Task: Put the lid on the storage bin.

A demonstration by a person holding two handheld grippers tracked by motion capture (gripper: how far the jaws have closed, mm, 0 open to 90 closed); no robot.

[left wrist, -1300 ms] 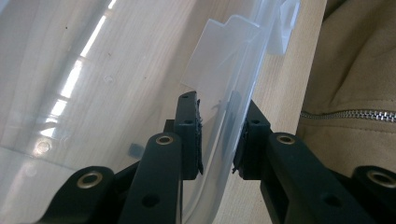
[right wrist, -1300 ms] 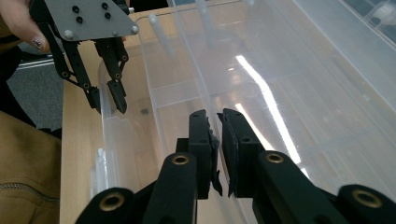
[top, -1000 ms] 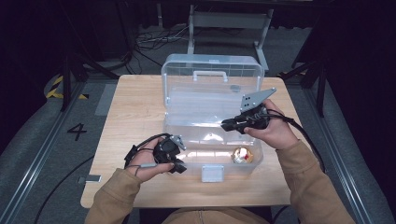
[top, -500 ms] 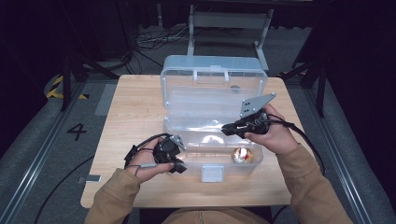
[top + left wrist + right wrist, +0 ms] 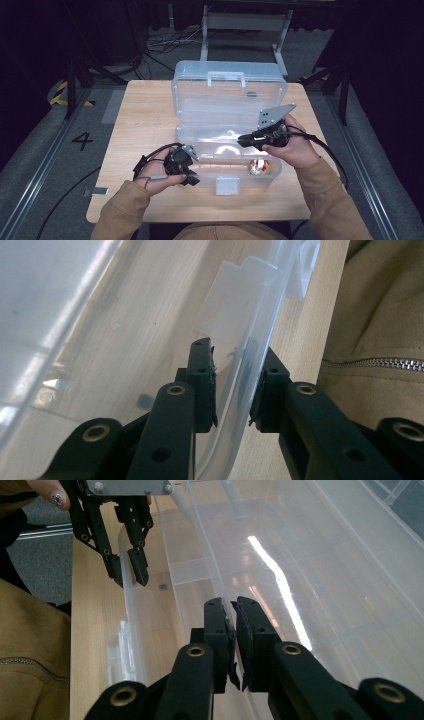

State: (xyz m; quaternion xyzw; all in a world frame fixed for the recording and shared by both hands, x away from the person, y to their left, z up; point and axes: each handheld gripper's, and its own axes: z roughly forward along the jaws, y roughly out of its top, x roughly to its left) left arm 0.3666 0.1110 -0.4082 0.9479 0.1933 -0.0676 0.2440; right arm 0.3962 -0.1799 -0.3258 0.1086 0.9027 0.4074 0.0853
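Observation:
A clear plastic box stands on the wooden table with its lid raised at the back. My left gripper is shut on the box's front wall near its left corner. In the left gripper view the clear wall runs between the jaws of the left gripper. My right gripper hovers over the box's inside, pointing left, and is shut with nothing in it. The right gripper view also shows the left gripper astride the wall. A small shiny gold ball lies inside at the front right.
A white latch hangs from the middle of the box's front. Bare table lies to the left of the box. A grey metal frame and cables stand on the floor behind the table. The person's tan sleeves come in from the near edge.
My right gripper has sunk a little toward the front of the box. The left gripper and the box have stayed put.

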